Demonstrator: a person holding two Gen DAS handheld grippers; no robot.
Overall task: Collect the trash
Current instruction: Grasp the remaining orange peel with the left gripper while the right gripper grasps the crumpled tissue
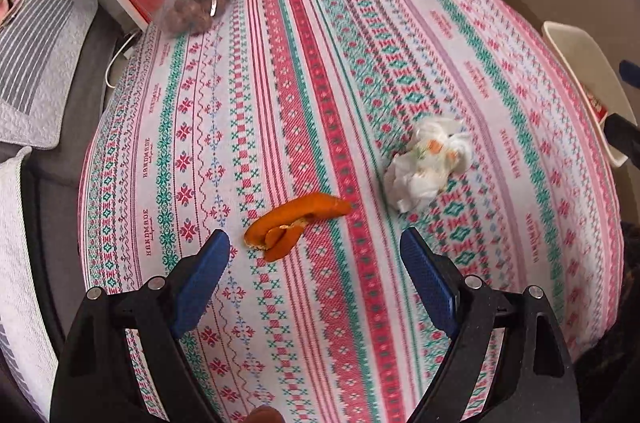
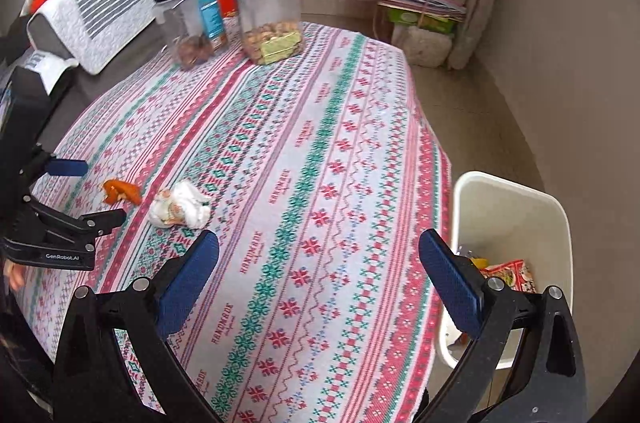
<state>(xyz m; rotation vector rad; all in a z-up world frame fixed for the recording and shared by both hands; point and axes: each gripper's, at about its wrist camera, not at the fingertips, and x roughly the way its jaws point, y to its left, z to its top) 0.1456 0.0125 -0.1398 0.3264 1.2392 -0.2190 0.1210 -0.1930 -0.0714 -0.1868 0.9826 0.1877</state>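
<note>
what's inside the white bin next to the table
The white bin holds a red patterned wrapper and a yellow scrap; the right gripper's finger covers the rest.

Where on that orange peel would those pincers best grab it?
Probably from above, across the thick curved strip of the orange peel, pads on its two long sides. It lies flat on the tablecloth, so nothing sticks up to pinch. The left gripper is open, right by its curled end, clear of the crumpled tissue.
</note>
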